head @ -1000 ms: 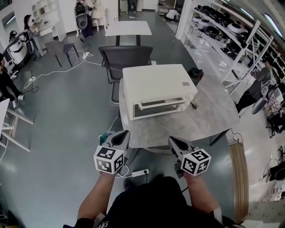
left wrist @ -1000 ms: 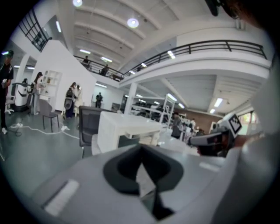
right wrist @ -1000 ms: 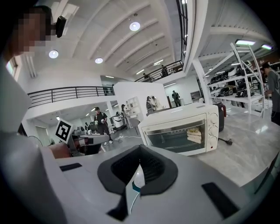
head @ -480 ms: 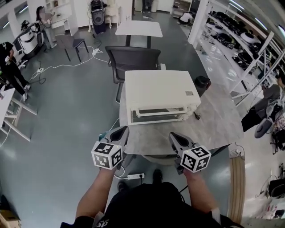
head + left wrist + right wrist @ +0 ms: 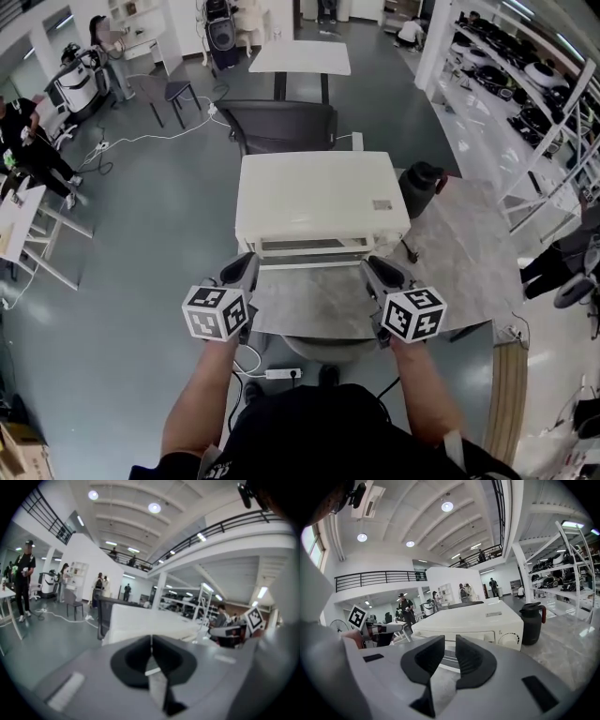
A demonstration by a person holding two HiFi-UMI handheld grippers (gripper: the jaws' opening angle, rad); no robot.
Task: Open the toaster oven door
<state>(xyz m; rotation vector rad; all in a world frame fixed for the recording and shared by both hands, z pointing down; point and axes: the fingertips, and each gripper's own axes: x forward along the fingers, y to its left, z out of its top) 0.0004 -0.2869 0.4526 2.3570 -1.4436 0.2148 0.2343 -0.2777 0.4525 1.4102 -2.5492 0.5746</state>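
Having stepped closer, the person now has the toaster oven (image 5: 322, 202), door still shut, on the table (image 5: 459, 248) just ahead; the right gripper (image 5: 373, 269) is opening its empty jaws, apparently for the door handle (image 5: 302, 247), while the left gripper (image 5: 246, 265) has its jaws together.

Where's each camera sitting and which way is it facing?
Head view: on the person's head, steeply down at the toaster oven; forearms, left gripper and right gripper show.
Left gripper view: on the left gripper, along its shut jaws toward the oven.
Right gripper view: on the right gripper, along its opening, empty jaws toward the oven's front.
All three share the oven.
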